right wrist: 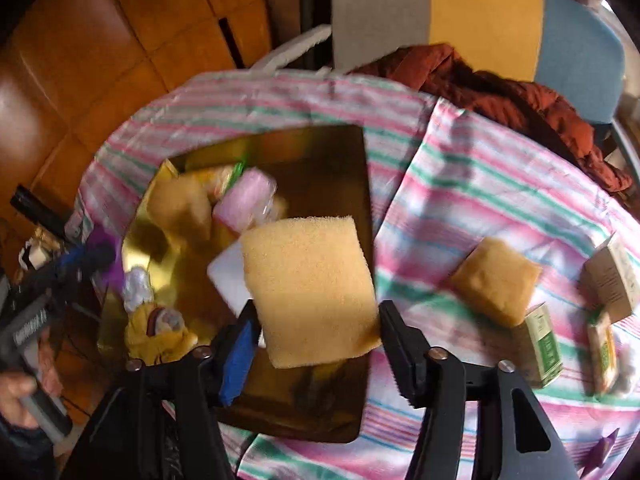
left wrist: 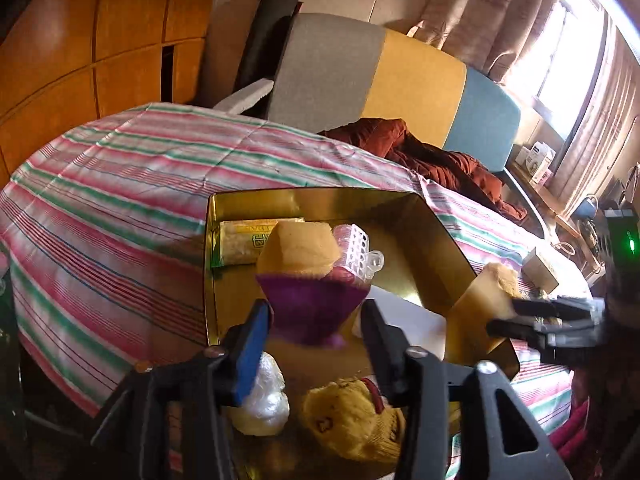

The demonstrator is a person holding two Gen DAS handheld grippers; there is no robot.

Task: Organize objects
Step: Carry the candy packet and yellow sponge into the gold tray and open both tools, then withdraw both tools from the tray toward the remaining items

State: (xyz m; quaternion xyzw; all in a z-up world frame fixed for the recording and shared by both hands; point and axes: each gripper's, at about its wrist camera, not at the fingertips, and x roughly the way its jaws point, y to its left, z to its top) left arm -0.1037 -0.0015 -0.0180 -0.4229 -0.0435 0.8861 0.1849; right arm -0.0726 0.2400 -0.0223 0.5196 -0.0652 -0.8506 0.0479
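In the left wrist view, our left gripper [left wrist: 316, 320] hangs over the gold tray [left wrist: 440, 240], its jaws apart around a purple-and-yellow sponge [left wrist: 308, 280] that looks loose and blurred, dropping into the tray. A yellow hat [left wrist: 356, 424] lies just below.

In the right wrist view, our right gripper [right wrist: 316, 332] carries a yellow sponge [right wrist: 308, 288] between its fingers, over the tray's right edge; whether the jaws pinch it or have just let go we cannot tell. Open tray floor lies ahead. Another sponge [right wrist: 496, 280] waits on the cloth [right wrist: 460, 184] to the right, nearer this hand.
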